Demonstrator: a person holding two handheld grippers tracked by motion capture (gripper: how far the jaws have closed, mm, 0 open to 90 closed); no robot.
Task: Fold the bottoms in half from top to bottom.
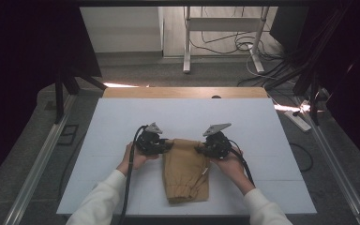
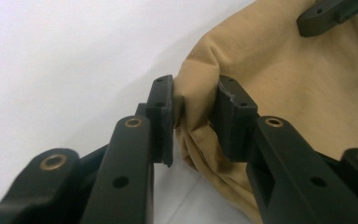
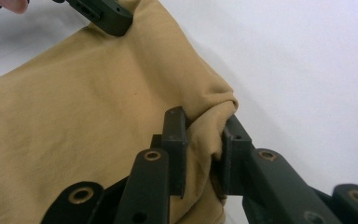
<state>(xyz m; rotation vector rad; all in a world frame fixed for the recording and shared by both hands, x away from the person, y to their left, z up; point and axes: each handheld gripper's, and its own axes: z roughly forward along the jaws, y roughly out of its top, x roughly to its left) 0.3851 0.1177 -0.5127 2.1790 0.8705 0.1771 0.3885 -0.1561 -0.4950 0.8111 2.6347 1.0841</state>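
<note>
High view has the tan shorts (image 1: 186, 169) lying flat on the white tabletop (image 1: 122, 122), folded into a narrow strip, elastic cuffs toward the person. The left claw (image 1: 168, 146) pinches the far left corner and the right claw (image 1: 200, 149) has the far right corner, so the garment sits right between the two and trails back from them toward the person's sleeves.

Left gripper view settles the grip: jaws mostly closed, with a bunched fold of tan fabric (image 2: 279, 93) squeezed between the pads. Right gripper view, same deal: jaws nearly shut on a puckered corner of cloth (image 3: 74, 121), with the other claw's tip resting on the fabric further off.

My guess is this is the start of a fold, far edge coming over toward the cuffs. Tips for doing it well, imo:
- lift both corners together and keep them level, or the edge skews
- keep the span between the claws taut so the middle doesn't sag
- make sure each pinch has every layer, not just the top one
- lay the edge down square before releasing

Main risk is a layer slipping out mid-lift.
</note>
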